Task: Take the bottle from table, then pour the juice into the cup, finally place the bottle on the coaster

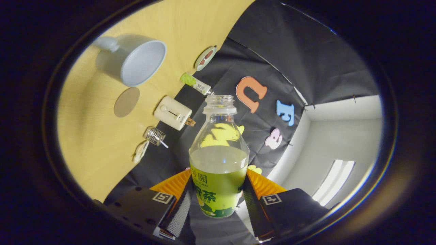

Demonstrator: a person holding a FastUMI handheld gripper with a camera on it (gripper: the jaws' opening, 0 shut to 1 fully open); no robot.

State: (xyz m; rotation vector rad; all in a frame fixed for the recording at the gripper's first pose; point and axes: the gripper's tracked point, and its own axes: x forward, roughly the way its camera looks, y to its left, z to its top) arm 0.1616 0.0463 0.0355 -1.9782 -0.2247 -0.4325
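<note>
Closest thing to my camera is the gripper (218, 190) itself, and it's clamped on the bottle (218, 160), both fingers pressing in on the labelled lower body from either side, so the jaws are closed onto it rather than hanging free. The bottle's long axis runs straight out along the fingers toward 12 o'clock, open neck (219, 103) at the far end, no cap on it, and the juice sits roughly halfway up the body. The whole view is rolled, so the table (92, 143) looks swung up to my 9 to 11 o'clock side and the booth wall is behind the bottle. What matters for the pour, I reckon: the cup (133, 59) is well apart from the neck, up at about 10 o'clock from it, lying off to the left with its mouth facing my way. So I'd guess the neck has to travel that direction before tipping any further. The coaster (126, 102), a flat round disc, sits on the table just below the cup, at 9 o'clock from the neck. There's also a small toaster-looking thing (173, 113), a tube (196, 83) and a wire whisk (156, 136) along the table edge, between bottle and cup, which I'd want to clear.
</note>
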